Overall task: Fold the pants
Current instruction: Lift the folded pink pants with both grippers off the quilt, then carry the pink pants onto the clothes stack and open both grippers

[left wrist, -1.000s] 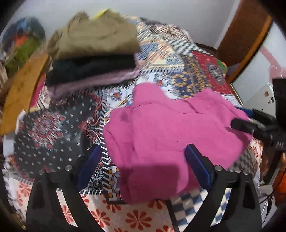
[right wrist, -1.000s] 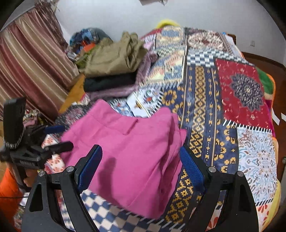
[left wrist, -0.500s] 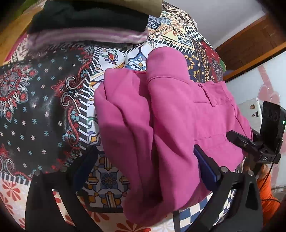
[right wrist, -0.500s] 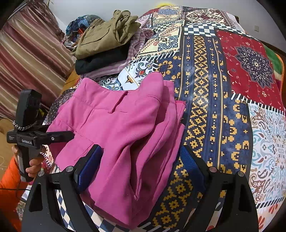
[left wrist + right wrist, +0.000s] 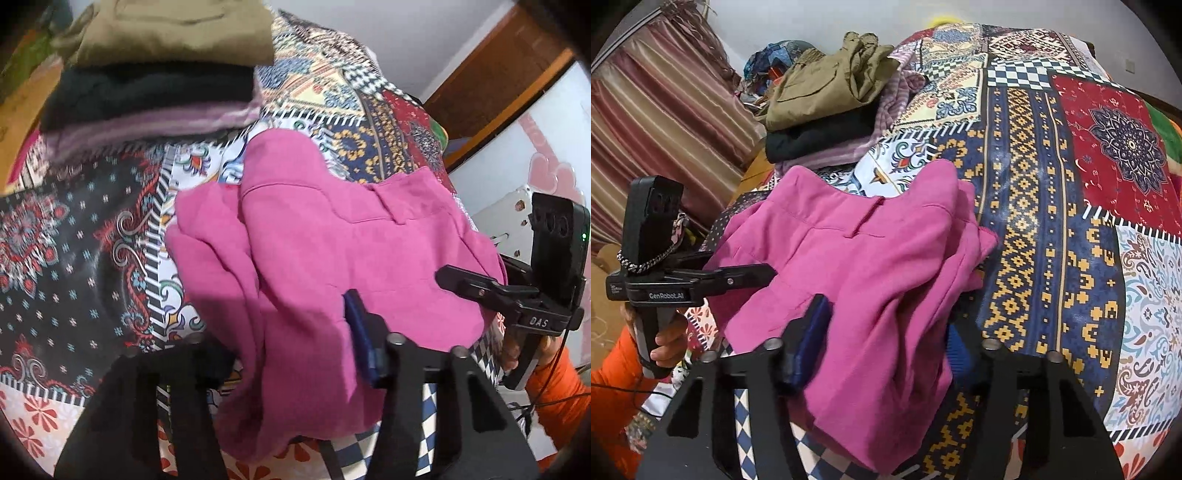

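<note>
A patchwork bedspread [image 5: 1052, 206] in blue, red, white and yellow covers the bed, with a striped curtain [image 5: 661, 122] hanging at the left in the right wrist view and a brown wooden door [image 5: 491, 70] beyond the far corner in the left wrist view. At the far left of the bed sits a stack of folded clothes [image 5: 831, 107]: olive on top, black under it, a striped lilac piece at the bottom. Nearer, the pink pants [image 5: 864, 280] lie bunched in a thick folded bundle at the near edge of the bedspread, the waistband with its belt loop facing up and toward the stack. The left gripper [image 5: 291, 332] has its fingers drawn in to a narrow gap with a fold of the pink cloth pinched between them; one blue pad [image 5: 360, 332] shows against the fabric, the other is buried under it. The right gripper [image 5: 886, 332] grips the opposite side of the bundle in the same way, its jaws narrow with the cloth heaped between them. Each gripper is seen side-on from the other camera, held by a hand [image 5: 670, 341] in an orange sleeve [image 5: 613, 398].
</note>
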Tool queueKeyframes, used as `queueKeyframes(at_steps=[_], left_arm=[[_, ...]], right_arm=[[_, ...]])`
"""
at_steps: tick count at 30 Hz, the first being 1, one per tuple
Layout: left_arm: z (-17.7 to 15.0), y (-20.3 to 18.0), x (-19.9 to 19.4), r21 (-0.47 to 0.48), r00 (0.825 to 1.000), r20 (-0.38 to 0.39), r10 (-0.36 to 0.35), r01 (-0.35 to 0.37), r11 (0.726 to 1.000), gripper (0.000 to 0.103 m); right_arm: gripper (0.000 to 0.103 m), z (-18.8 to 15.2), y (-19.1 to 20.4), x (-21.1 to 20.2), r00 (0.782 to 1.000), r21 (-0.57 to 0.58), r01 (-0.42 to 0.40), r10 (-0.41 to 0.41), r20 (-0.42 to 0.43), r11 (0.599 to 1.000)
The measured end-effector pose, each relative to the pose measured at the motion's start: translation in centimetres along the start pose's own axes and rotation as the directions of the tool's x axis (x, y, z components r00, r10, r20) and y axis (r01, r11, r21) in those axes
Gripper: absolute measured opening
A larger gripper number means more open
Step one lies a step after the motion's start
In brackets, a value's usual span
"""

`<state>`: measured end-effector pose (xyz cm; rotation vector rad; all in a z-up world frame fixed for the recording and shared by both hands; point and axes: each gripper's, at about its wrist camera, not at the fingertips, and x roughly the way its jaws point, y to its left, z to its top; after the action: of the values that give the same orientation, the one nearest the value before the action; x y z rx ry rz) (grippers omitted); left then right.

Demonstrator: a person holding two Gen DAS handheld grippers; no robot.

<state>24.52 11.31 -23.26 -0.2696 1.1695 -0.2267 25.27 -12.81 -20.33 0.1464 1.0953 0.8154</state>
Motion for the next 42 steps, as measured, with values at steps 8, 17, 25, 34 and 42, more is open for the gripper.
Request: queueKeyframes(at_steps=[8, 17, 25, 34, 42], left_arm=[[0.2, -1.8, -2.2, 0.067, 0.996, 0.077, 0.044, -0.049, 0.997, 0.035], [1.3, -3.6, -6.1, 0.118, 0.974, 0.209, 0.083, -0.11, 0.987, 0.033], [4.1, -3.9, -10.5, 0.118, 0.939, 0.328, 0.099, -0.145, 0.982, 0.033], [8.0, -2.4, -14.9, 0.097, 0.881, 0.452, 0.141, -0.205, 0.974, 0.033], [12.4, 0.8, -16.8, 0.051, 0.826, 0.519, 0.22, -0.287, 0.957, 0.033]], right_arm=[[0.03, 0.5, 1.1, -1.7, 0.997, -0.027, 0.016, -0.013, 0.08, 1.0], [0.03, 2.5, 3.1, -4.8, 0.984, -0.073, 0.035, -0.022, 0.174, 0.997], [0.029, 6.7, 5.7, -7.5, 0.959, -0.128, 0.051, -0.013, 0.283, 0.991], [0.029, 11.8, 9.3, -8.3, 0.929, -0.207, 0.062, 0.019, 0.37, 0.976], [0.03, 16.9, 12.5, -6.0, 0.907, -0.266, 0.078, 0.043, 0.419, 0.961]])
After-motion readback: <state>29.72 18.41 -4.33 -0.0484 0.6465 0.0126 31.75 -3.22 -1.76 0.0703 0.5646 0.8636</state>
